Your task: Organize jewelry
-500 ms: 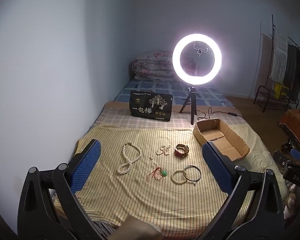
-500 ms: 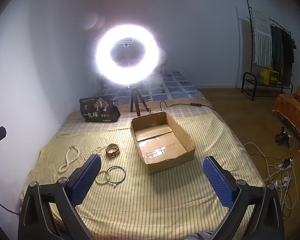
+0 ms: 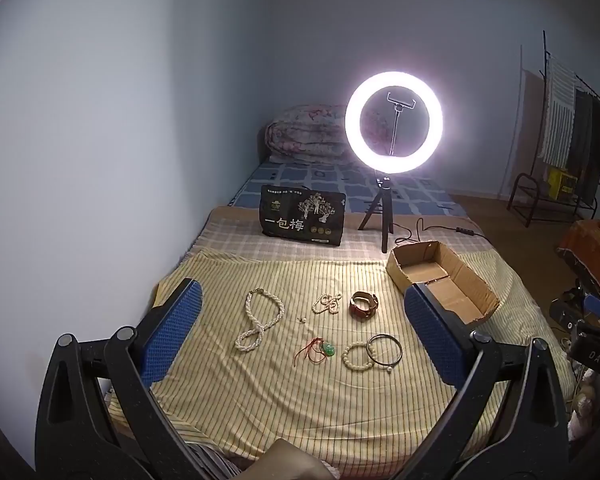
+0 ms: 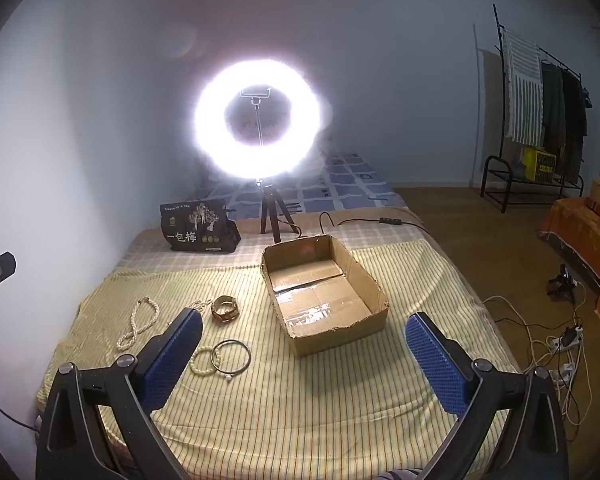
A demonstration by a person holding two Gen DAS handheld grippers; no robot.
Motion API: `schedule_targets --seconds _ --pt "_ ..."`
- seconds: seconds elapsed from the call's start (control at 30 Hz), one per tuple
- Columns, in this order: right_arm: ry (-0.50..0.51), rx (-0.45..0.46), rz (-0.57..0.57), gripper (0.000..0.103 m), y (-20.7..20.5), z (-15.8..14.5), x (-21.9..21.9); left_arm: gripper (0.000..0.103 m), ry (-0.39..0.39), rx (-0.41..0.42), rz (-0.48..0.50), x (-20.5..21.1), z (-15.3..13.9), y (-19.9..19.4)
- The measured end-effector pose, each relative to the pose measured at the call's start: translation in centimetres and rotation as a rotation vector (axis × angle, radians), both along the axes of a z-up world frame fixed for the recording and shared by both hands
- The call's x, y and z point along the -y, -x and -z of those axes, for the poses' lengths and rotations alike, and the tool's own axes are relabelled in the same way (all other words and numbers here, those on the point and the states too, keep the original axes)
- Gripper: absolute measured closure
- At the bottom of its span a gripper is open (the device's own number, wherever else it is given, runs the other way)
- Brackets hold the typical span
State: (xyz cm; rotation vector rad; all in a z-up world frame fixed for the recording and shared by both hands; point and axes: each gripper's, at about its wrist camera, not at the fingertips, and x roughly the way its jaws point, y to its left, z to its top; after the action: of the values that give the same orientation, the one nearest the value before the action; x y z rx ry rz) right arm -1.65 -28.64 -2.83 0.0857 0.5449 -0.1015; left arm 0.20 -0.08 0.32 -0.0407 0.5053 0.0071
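Jewelry lies on a yellow striped cloth [image 3: 260, 392]: a long pearl necklace [image 3: 259, 322], a small bead string [image 3: 327, 303], a brown leather cuff [image 3: 364, 305], a green pendant on red cord [image 3: 327, 348], a bead bracelet [image 3: 356, 356] and a dark bangle [image 3: 385, 349]. An empty cardboard box [image 4: 324, 288] stands to their right. My left gripper [image 3: 302, 332] is open and empty, held above the jewelry. My right gripper [image 4: 302, 348] is open and empty, in front of the box; the necklace [image 4: 138, 322], cuff [image 4: 225, 309] and bangle [image 4: 231, 356] show at its left.
A lit ring light on a tripod [image 3: 393, 122] stands behind the cloth, its cable trailing right. A black printed bag [image 3: 302, 220] sits at the back. A folded quilt [image 3: 304, 134] lies at the bed head. A clothes rack [image 4: 540, 120] and floor cables [image 4: 556, 344] are at right.
Both views have shifted only slightly. The jewelry and box have not moved, and both grippers stay open.
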Motion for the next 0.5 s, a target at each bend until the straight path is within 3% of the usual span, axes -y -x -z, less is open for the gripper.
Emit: schedule_targets --seconds 0.5 --pt "-0.013 -0.006 0.0 0.0 -0.2 0.1 0.0 0.0 -0.017 0.017 -0.004 -0.3 -1.4 0.1"
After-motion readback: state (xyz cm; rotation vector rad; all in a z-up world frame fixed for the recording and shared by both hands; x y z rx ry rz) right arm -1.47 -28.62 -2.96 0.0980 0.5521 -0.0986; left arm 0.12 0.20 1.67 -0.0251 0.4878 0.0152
